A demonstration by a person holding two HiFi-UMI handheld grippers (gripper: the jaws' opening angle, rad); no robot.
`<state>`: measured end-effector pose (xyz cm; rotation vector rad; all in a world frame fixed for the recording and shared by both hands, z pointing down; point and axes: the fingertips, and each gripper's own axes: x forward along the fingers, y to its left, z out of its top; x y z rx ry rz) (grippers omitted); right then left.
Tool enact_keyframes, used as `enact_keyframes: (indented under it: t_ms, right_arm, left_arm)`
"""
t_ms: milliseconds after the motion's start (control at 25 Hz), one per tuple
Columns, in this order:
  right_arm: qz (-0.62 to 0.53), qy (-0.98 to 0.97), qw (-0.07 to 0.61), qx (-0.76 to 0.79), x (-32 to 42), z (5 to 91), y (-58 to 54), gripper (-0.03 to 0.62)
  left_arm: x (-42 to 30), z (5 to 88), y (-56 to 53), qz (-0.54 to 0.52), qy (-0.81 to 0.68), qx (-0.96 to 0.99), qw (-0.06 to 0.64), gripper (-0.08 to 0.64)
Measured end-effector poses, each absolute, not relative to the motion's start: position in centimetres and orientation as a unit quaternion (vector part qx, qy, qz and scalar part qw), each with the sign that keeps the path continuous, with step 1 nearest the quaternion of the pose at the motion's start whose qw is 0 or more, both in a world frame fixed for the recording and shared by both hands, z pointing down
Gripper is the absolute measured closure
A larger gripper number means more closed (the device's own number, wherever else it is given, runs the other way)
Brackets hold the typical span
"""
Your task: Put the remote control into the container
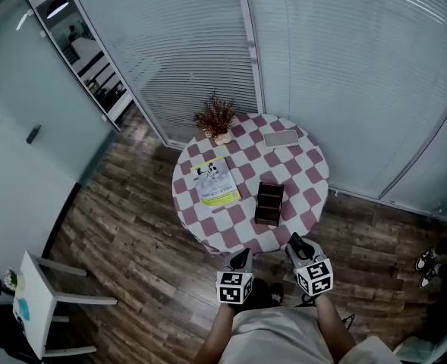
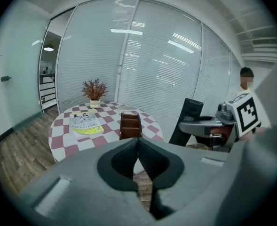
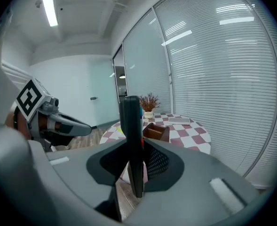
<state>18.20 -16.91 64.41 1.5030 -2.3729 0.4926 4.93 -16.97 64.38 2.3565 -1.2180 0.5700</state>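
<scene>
Both forearms reach forward side by side just short of the checkered table (image 1: 308, 174), which bears the brown container (image 1: 269, 203); the right gripper (image 1: 296, 243) clamps the remote control (image 3: 130, 122) upright, and the left gripper (image 1: 242, 257) is pinched closed and empty.

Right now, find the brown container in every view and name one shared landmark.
Head view: container centre, slightly right.
Left gripper view: container centre, just above the jaws.
Right gripper view: container just right of the held remote control.
Shared landmark: potted plant beyond it.
</scene>
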Motion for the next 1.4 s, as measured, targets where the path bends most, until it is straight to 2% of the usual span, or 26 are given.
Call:
enact_keyframes:
  t_ms: [440,600,880,1400]
  right_arm:
    - [0.192,-0.822,0.128,0.520,17.7,64.9,-18.2,0.506]
    - [0.191,-0.822,0.127,0.521,18.3,64.7,-19.7,0.506]
    - [0.181,-0.828,0.125,0.515,18.2,64.1,-23.1,0.506]
    - [0.200,-0.833,0.132,0.498,18.1,65.0,-26.8,0.506]
  left_arm:
    - [2.5,65.4,-16.7,0.224,-0.456,0.831,0.227,0.554]
    - [2.7,65.7,-18.3,0.218,-0.452,0.832,0.238,0.554]
    - [3.9,64.4,-21.9,0.213,-0.444,0.845,0.209,0.554]
    - [3.9,65.3,-25.5,0.227,-0.446,0.836,0.225,0.554]
